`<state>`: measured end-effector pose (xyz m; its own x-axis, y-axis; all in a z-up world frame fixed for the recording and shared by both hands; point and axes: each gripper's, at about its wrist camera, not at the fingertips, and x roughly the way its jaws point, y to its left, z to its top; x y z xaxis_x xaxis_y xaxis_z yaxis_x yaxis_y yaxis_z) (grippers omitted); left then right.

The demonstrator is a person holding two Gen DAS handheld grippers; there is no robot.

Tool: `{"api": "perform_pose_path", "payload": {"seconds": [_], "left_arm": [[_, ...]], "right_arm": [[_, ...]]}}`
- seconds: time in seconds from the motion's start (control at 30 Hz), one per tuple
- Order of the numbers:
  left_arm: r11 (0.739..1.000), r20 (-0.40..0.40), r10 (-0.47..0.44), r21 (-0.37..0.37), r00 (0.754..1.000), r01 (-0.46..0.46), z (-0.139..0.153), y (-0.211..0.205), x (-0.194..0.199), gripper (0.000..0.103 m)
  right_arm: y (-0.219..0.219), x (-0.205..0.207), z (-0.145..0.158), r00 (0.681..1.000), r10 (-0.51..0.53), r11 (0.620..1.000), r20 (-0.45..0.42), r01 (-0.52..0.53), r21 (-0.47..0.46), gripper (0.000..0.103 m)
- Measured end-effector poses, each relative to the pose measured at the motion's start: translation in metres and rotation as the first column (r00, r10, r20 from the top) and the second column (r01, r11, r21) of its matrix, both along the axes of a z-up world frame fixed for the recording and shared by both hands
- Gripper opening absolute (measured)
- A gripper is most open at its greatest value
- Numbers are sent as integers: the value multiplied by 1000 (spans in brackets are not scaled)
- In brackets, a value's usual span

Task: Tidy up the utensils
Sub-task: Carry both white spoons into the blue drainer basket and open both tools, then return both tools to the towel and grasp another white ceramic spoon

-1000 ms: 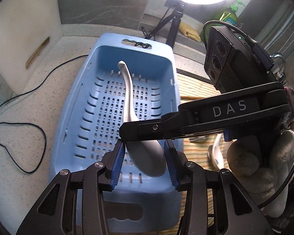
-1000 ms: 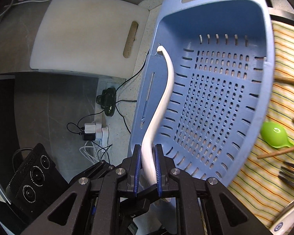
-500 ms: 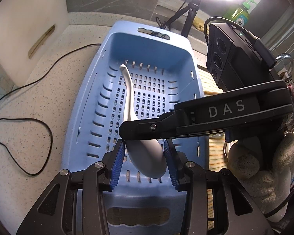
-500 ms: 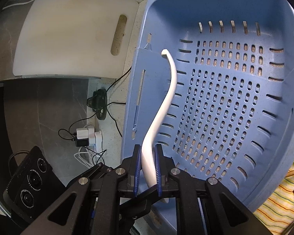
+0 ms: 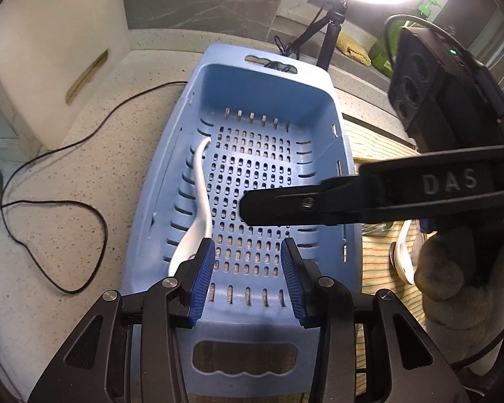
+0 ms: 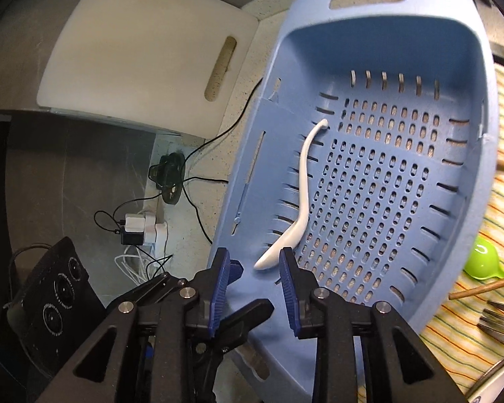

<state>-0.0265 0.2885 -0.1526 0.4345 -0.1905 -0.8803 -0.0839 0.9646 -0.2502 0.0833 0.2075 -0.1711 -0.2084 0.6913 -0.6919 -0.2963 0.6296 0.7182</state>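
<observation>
The blue basket (image 6: 480, 77) sits on the speckled surface (image 5: 84, 174); inside, along its left wall, lies the white spoon (image 6: 302, 181), just released. The right gripper (image 6: 255, 280) is opening, spoon free; the left gripper (image 5: 248, 282) is apart, empty. Next likely: fetching the green spoon (image 6: 484, 262).

The white spoon (image 6: 301, 201) lies free on the slotted floor of my blue basket (image 6: 379, 43), along its left wall, thin curved handle toward the far end, bowl nearest me. A green spoon (image 6: 480, 262), fork (image 6: 500, 324) and wooden chopsticks (image 6: 484, 288) rest on the striped cloth (image 6: 453, 352) beside the basket.
</observation>
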Motion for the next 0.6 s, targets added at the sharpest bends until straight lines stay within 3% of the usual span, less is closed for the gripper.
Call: {"api": "perform_pose_path", "payload": {"seconds": [0.2,0.27,0.5,0.6], "left_arm": [[1000,30,24,3,999,-24,10,-5,-7,39],[1000,39,30,2,999,-30,12,-9,-9,39],[1000,65,31,-5,997,-30,21,-29,-14,39],[1000,72,23,-8,997,-22,25,-41,-15,39]], "right_arm": [[-18,-5,13,996,16,1000,86,-14,-16,37],[-26,-6,17,994,11,1000,111,-9,-13,43],[-75,-6,33,982,-45,999,183,46,0,46],[-102,-5,39,975,-79,997,210,78,13,56]]}}
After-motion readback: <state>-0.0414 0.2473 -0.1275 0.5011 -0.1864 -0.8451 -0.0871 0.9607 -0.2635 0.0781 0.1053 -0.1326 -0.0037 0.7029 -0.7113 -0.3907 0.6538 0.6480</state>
